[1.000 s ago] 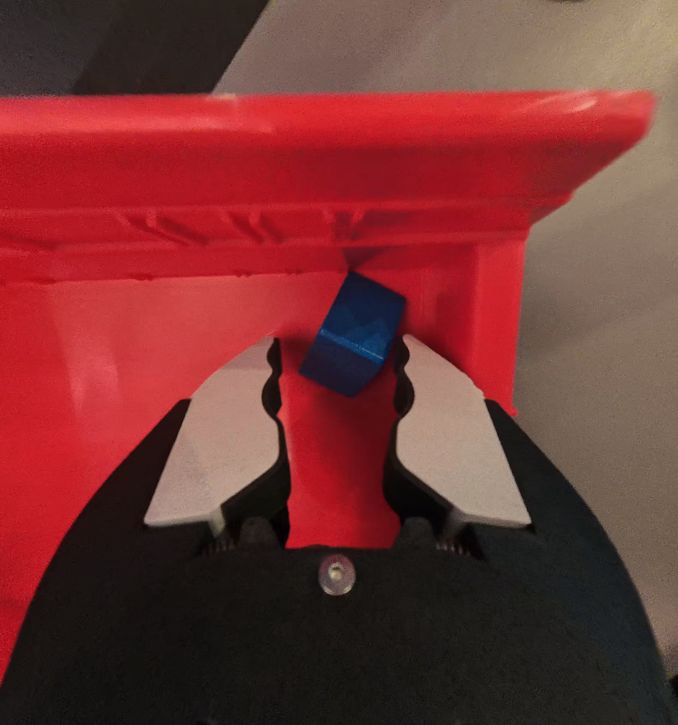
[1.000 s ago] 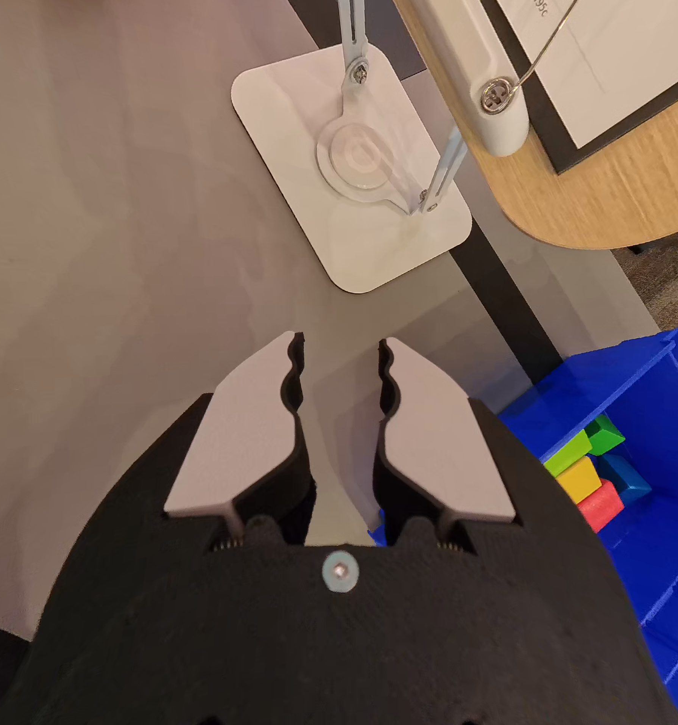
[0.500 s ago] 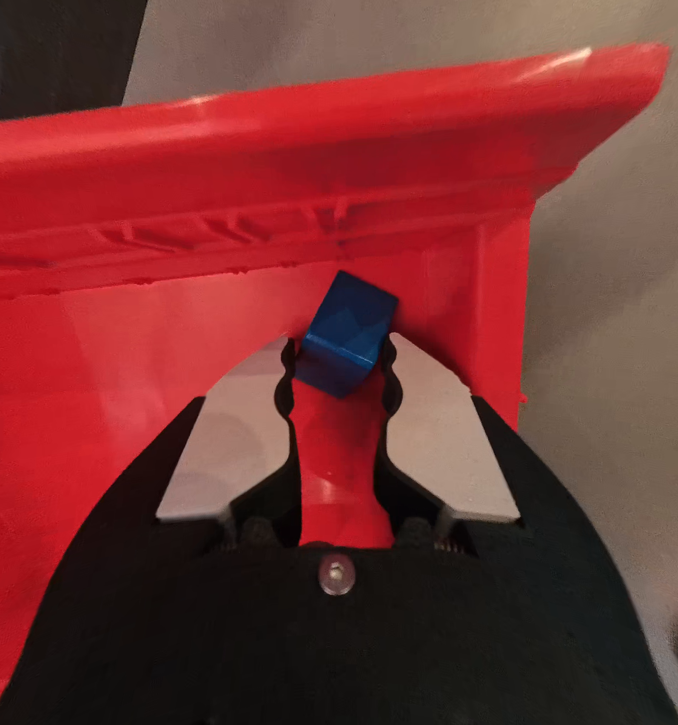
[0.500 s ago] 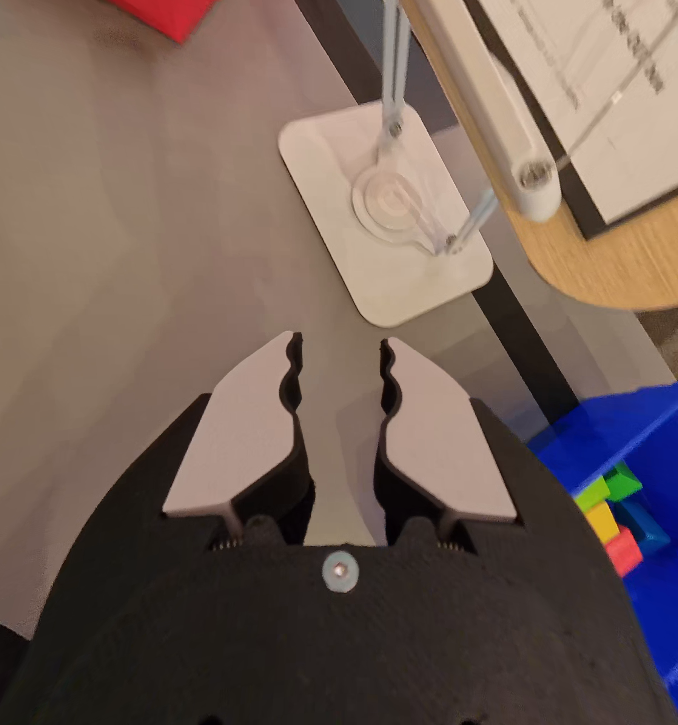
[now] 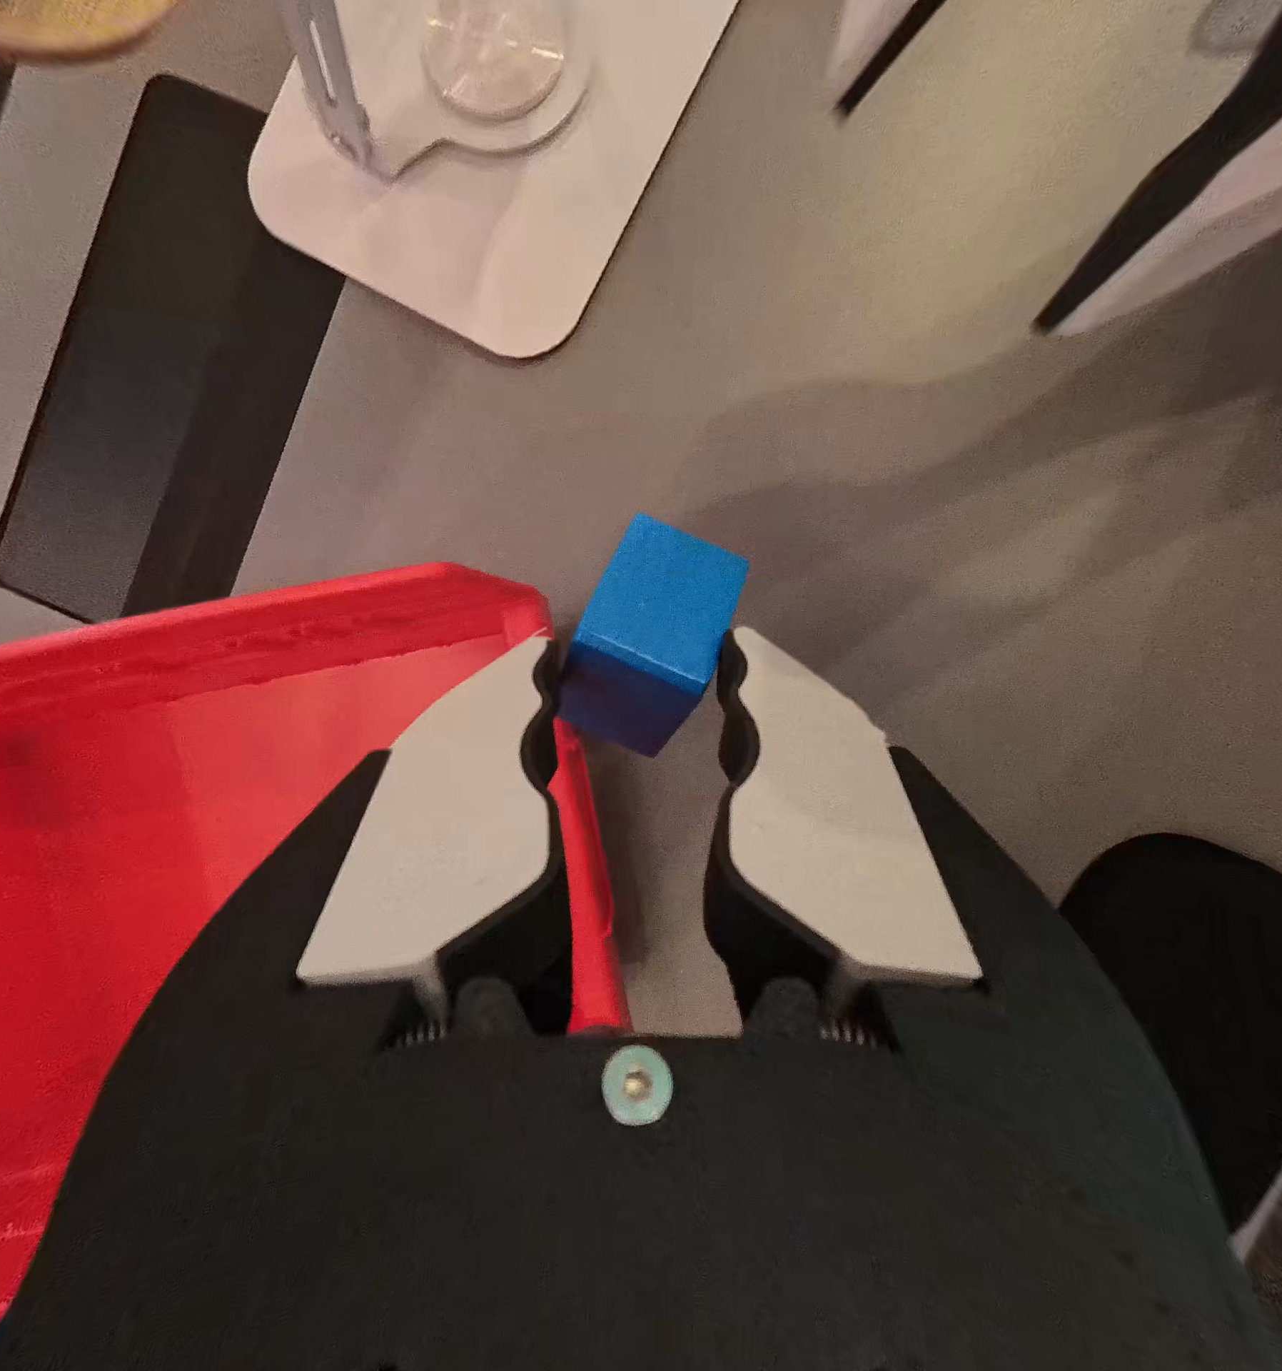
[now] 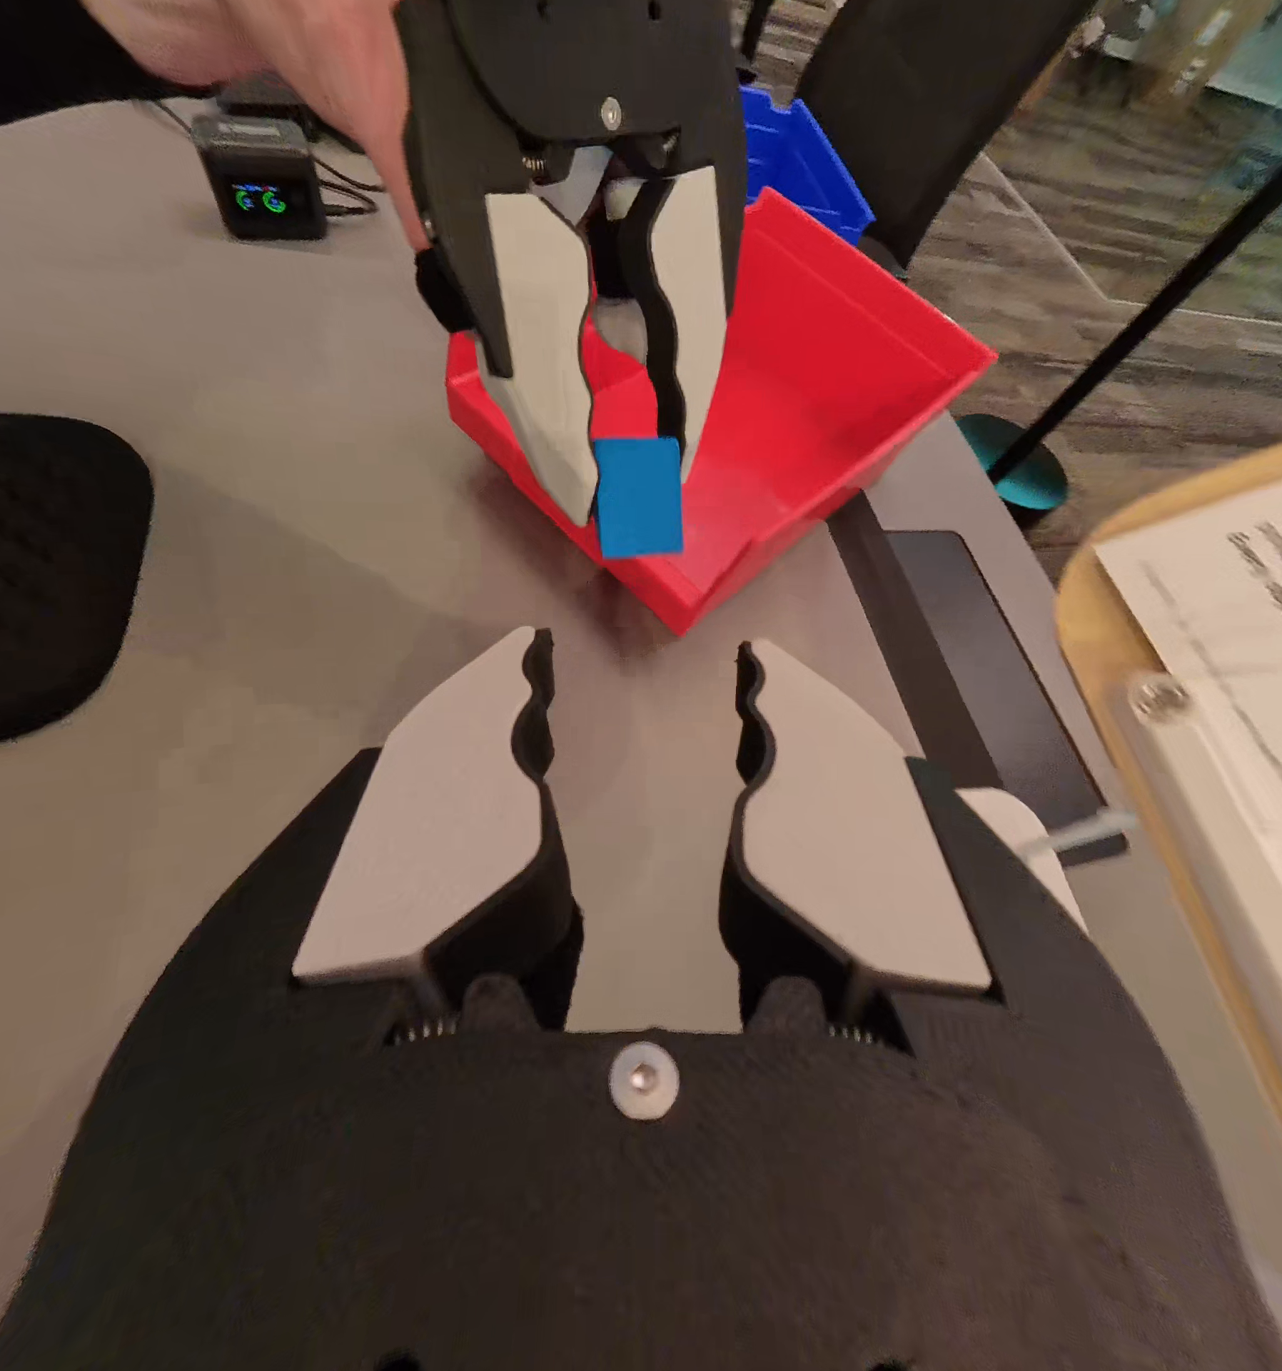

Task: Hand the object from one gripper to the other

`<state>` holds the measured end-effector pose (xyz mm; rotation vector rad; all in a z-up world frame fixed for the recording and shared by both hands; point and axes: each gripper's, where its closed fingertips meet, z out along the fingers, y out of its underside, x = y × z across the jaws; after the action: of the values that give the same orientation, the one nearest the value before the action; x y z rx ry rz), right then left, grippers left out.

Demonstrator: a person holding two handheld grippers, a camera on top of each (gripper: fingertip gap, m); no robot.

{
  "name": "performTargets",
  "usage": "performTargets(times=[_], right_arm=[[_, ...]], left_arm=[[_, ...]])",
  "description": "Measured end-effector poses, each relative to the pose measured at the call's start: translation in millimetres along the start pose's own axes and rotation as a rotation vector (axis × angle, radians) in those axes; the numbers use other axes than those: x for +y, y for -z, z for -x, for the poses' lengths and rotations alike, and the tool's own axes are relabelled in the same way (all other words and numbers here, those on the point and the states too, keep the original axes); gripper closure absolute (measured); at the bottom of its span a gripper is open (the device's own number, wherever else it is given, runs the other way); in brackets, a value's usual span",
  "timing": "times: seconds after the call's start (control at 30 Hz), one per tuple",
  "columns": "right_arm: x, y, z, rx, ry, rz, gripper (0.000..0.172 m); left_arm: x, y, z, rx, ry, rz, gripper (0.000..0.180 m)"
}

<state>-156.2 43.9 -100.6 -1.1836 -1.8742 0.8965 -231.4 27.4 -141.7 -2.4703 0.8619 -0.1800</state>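
My left gripper [image 5: 632,660] is shut on a blue cube [image 5: 649,638], pinched at the fingertips and tilted, held above the corner of a red bin [image 5: 178,742]. In the right wrist view the left gripper [image 6: 627,475] points down toward me with the blue cube [image 6: 638,495] between its tips, over the red bin [image 6: 808,415]. My right gripper [image 6: 644,653] is open and empty, a short way in front of the cube, above the grey table [image 6: 252,519]. Its fingers [image 5: 1179,185] show blurred at the upper right of the left wrist view.
A white lamp base [image 5: 475,171] and a black pad [image 5: 141,356] lie beyond the red bin. A blue bin [image 6: 801,163] stands behind the red one, a small black device [image 6: 263,185] at the back left, and a wooden board with papers [image 6: 1216,668] at the right. Across from one pair of fingers to the other is roughly 10 centimeters.
My left gripper closed on the blue cube inside the red bin and lifted it out above the bin's corner. My right gripper turned from the lamp base to face the left one and opened wider.
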Motion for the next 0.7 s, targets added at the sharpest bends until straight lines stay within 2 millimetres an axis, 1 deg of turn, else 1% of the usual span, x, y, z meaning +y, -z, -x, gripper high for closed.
performTargets(times=[0.1,0.23,0.33,0.43,0.53,0.6,0.63,0.7], right_arm=[[-2,-17,6,-0.046,-0.003,0.015,0.126],[2,-24,13,-0.08,0.01,0.04,0.13],[2,-20,17,-0.092,0.021,0.034,0.14],[3,-14,18,-0.086,0.023,0.019,0.14],[1,-6,20,-0.119,0.003,-0.022,0.14],[1,0,18,-0.118,-0.003,-0.047,0.141],[1,3,18,-0.126,-0.012,-0.057,0.14],[1,7,19,-0.139,-0.026,-0.087,0.141]], left_arm=[[-17,7,-21,0.014,-0.026,-0.006,0.14],[-38,10,-43,0.054,-0.064,-0.052,0.14],[-44,9,-46,0.022,-0.105,-0.04,0.14],[-47,8,-49,0.038,-0.117,-0.046,0.14],[-50,9,-54,0.072,-0.146,-0.073,0.142],[-52,9,-54,0.071,-0.165,-0.085,0.142],[-50,8,-54,0.073,-0.17,-0.078,0.138],[-51,8,-56,0.097,-0.166,-0.104,0.137]])
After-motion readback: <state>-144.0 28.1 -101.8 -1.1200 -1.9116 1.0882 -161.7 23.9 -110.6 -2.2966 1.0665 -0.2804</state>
